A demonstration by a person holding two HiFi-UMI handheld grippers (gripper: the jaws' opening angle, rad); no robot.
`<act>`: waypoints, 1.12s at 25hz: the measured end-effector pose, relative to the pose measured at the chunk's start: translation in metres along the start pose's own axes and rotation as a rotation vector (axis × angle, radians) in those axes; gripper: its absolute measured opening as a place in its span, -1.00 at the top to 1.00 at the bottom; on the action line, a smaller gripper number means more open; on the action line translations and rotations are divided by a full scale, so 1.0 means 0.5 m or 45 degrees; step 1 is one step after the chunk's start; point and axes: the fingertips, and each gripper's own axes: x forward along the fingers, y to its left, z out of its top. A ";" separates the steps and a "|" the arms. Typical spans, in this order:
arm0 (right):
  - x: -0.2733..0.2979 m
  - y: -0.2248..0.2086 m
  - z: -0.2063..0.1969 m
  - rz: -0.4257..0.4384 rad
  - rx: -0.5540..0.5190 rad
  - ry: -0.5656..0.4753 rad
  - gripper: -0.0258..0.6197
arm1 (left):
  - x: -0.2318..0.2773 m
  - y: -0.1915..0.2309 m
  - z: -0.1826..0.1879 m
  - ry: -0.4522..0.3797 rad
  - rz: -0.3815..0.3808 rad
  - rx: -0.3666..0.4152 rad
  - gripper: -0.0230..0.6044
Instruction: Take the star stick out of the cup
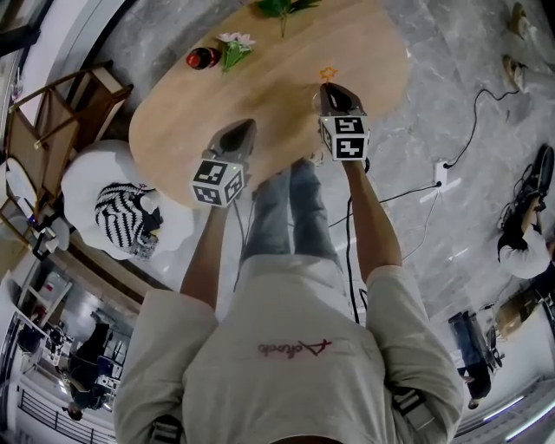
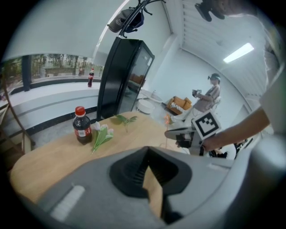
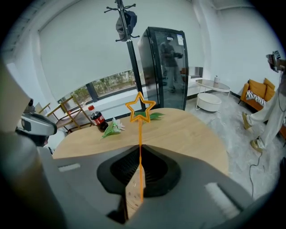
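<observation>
The star stick is a thin orange rod topped with an outlined star. It stands upright out of my right gripper, whose jaws are shut on its lower part. From the head view the star pokes out just past the right gripper, above the oval wooden table. The left gripper view also catches the star stick with the right gripper below it. My left gripper hovers over the table's near edge, shut with nothing between its jaws. No cup shows in any view.
A cola bottle, a bunch of white flowers and a green leafy sprig lie at the table's far side. A wooden chair and a white seat with a striped cushion stand to the left. Cables cross the floor at right.
</observation>
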 end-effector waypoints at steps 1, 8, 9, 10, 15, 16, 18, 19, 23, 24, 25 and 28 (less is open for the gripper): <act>-0.011 0.003 0.004 -0.003 -0.005 -0.015 0.87 | -0.005 -0.005 0.004 -0.007 -0.001 0.007 0.94; -0.110 0.022 0.039 -0.020 -0.031 -0.129 0.87 | -0.040 -0.056 0.031 -0.053 -0.011 0.055 0.94; -0.129 0.025 0.047 -0.023 -0.036 -0.150 0.87 | -0.046 -0.067 0.037 -0.064 -0.010 0.060 0.94; -0.149 0.028 0.057 -0.025 -0.042 -0.172 0.87 | -0.053 -0.079 0.045 -0.076 -0.010 0.066 0.94; -0.261 0.046 0.102 -0.034 -0.076 -0.288 0.88 | -0.092 -0.147 0.091 -0.141 -0.014 0.112 0.94; -0.285 0.050 0.109 -0.035 -0.078 -0.308 0.88 | -0.100 -0.161 0.100 -0.154 -0.015 0.121 0.94; -0.332 0.059 0.121 -0.036 -0.081 -0.344 0.88 | -0.117 -0.188 0.119 -0.180 -0.014 0.142 0.94; -0.356 0.064 0.126 -0.037 -0.086 -0.364 0.88 | -0.127 -0.202 0.128 -0.193 -0.013 0.155 0.94; -0.454 0.080 0.144 -0.040 -0.096 -0.442 0.88 | -0.177 -0.265 0.170 -0.248 -0.005 0.228 0.94; -0.477 0.086 0.149 -0.037 -0.099 -0.461 0.88 | -0.190 -0.279 0.182 -0.266 -0.002 0.242 0.94; -0.499 0.092 0.154 -0.033 -0.101 -0.479 0.88 | -0.204 -0.292 0.194 -0.285 0.001 0.255 0.94; -0.557 0.114 0.174 -0.016 -0.108 -0.530 0.88 | -0.247 -0.324 0.231 -0.339 0.010 0.289 0.94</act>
